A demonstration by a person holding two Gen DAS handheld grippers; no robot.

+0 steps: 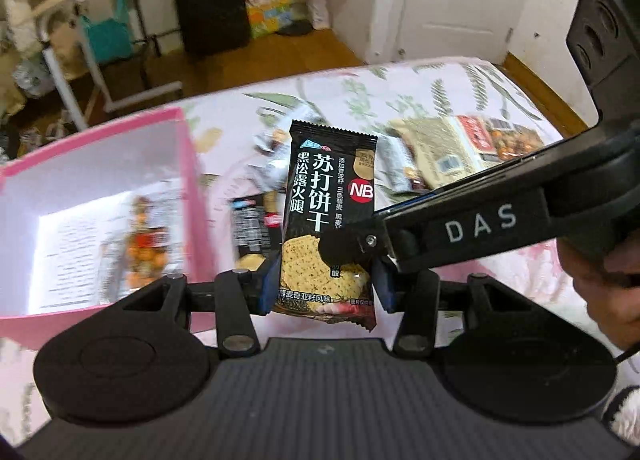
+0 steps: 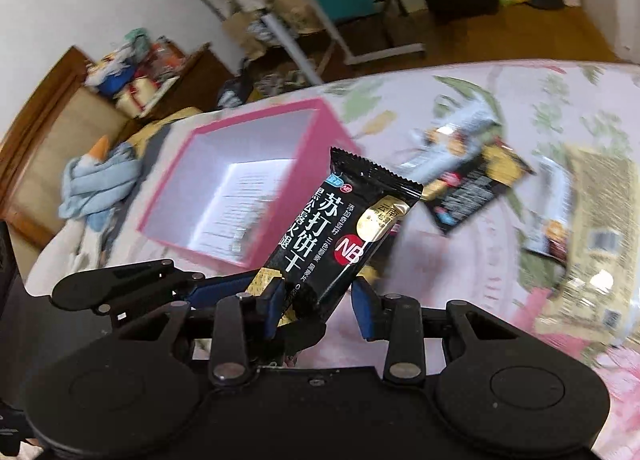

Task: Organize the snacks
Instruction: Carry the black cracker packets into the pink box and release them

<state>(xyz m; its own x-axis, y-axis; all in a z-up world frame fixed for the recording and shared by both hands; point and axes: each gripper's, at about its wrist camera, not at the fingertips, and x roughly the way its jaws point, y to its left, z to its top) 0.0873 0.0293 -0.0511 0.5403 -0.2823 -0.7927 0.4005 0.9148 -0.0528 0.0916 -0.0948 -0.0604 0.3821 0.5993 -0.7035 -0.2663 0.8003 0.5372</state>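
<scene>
A black soda-cracker packet (image 1: 326, 215) stands upright above the bed (image 1: 440, 87), pinched at its lower end by the left tongs (image 1: 324, 284). The right tongs (image 2: 316, 308) are narrowed onto the same packet's lower part. The pink box (image 1: 188, 163) sits beside it, loose snack packets (image 1: 452, 151) beyond.

Cracker packet (image 1: 329, 215): glossy black plastic film, crimped ends; gripper (image 1: 325, 284) at 6 o'clock: matt black plastic, blue pads; box (image 1: 188, 163) at 9 o'clock: smooth pink card; bedsheet (image 1: 420, 87): soft printed cloth; floor (image 1: 256, 63) at 12 o'clock: wood.
</scene>
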